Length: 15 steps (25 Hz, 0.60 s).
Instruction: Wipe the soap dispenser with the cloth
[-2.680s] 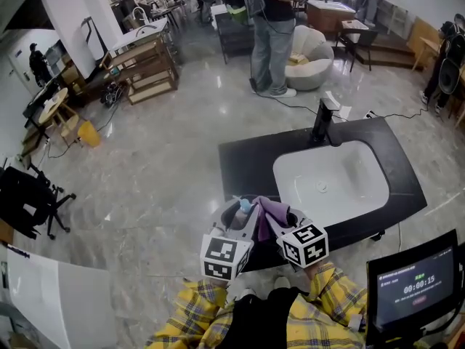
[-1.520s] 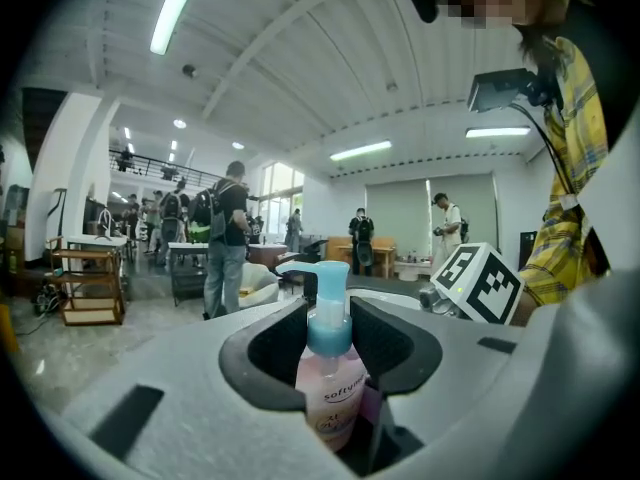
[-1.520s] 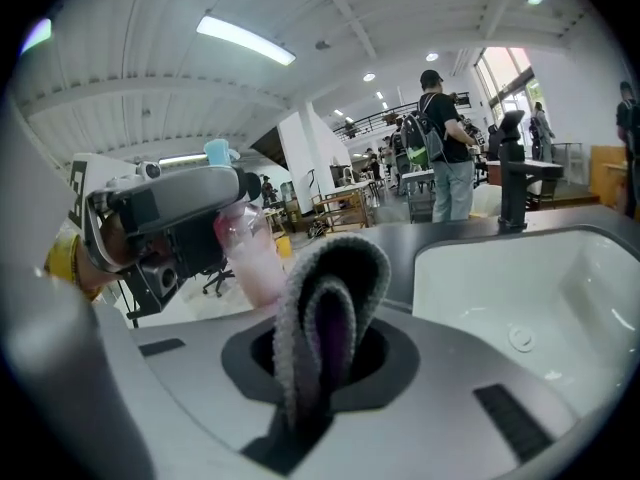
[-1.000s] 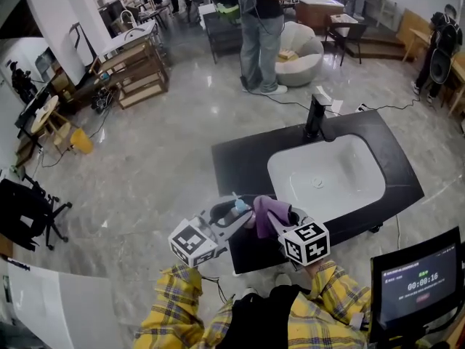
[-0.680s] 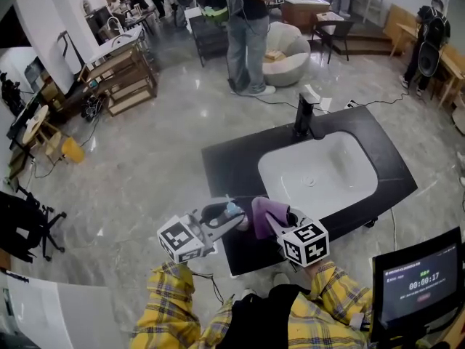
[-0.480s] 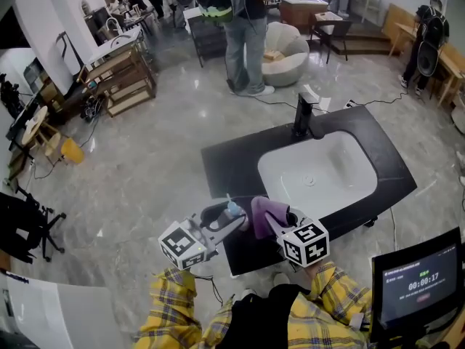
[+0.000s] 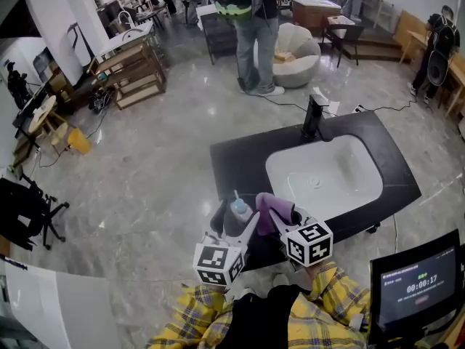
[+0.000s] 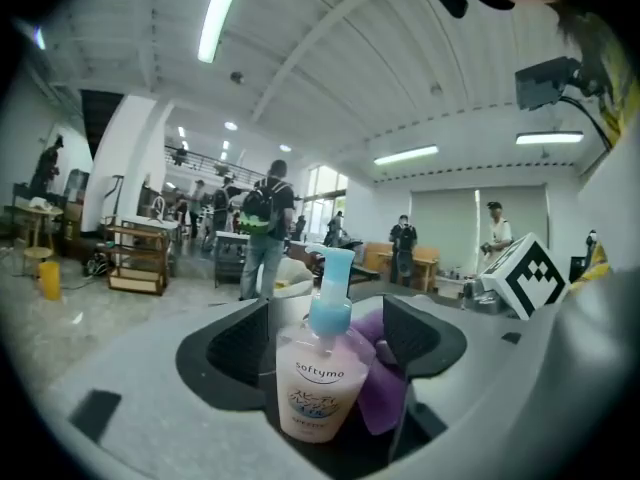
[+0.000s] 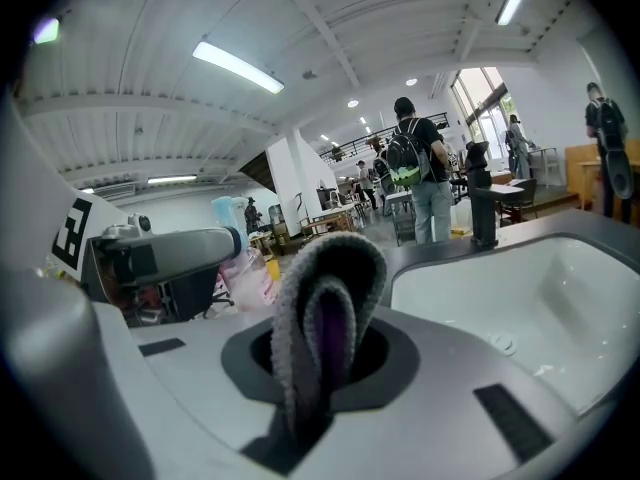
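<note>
The soap dispenser (image 7: 240, 209), a pink bottle with a light blue pump (image 8: 320, 388), stands upright near the dark counter's front left corner. My left gripper (image 7: 237, 222) (image 8: 330, 340) is open around it. Its jaws have just been opening, and a gap shows on each side of the bottle. My right gripper (image 7: 280, 220) (image 9: 320, 353) is shut on a folded purple-and-grey cloth (image 7: 270, 206) (image 9: 325, 318), which touches the bottle's right side. The right gripper view shows the bottle (image 9: 245, 268) behind the left gripper (image 9: 160, 258). The bottle's base is hidden.
The black counter (image 7: 240, 162) holds a white sink (image 7: 363, 155) with a black faucet (image 7: 314, 118) at its back. A monitor (image 7: 414, 286) stands at the lower right. A person (image 7: 258, 42) stands on the floor beyond the counter, with shelves and chairs farther off.
My left gripper swung in from the left to point more straight ahead, and its jaws opened off the dispenser, which went from tilted to upright. The right gripper and cloth stayed put.
</note>
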Motion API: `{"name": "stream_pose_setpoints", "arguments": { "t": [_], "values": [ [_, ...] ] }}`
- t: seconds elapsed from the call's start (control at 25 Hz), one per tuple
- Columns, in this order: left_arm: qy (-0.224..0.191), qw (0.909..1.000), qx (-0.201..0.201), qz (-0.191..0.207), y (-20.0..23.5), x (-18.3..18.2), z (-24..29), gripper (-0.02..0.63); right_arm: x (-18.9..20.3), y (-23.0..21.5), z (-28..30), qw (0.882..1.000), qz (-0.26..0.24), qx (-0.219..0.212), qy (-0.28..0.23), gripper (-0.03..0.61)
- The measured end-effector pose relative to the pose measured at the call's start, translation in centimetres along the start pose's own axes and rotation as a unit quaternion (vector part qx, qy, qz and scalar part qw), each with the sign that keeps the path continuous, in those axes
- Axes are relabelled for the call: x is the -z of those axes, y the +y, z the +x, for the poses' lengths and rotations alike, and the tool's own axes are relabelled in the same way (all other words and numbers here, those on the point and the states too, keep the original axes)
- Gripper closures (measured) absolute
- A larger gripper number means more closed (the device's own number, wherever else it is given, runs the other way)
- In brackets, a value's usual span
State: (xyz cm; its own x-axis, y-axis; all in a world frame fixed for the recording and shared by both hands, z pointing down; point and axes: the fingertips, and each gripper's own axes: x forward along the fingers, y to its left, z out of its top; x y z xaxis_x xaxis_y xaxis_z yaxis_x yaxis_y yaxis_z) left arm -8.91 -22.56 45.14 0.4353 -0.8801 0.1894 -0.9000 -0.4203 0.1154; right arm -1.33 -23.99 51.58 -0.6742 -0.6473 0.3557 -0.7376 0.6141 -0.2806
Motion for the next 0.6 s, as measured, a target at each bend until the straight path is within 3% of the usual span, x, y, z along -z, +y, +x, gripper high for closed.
{"name": "stream_pose_setpoints", "arguments": {
  "t": [0.2,0.48,0.6],
  "values": [
    [0.016,0.9972,-0.07,-0.021,-0.1,0.3,0.4,0.27,0.1,0.4,-0.4,1.0,-0.001,-0.007,0.002,0.535],
    [0.068,0.9934,-0.088,-0.028,0.7,2.6,1.6,0.268,0.3,0.0,-0.2,1.0,-0.001,-0.009,-0.002,0.535],
    [0.071,0.9934,-0.087,-0.024,1.2,3.0,0.9,0.27,0.3,0.3,-0.1,1.0,0.0,-0.012,-0.003,0.535]
  ]
}}
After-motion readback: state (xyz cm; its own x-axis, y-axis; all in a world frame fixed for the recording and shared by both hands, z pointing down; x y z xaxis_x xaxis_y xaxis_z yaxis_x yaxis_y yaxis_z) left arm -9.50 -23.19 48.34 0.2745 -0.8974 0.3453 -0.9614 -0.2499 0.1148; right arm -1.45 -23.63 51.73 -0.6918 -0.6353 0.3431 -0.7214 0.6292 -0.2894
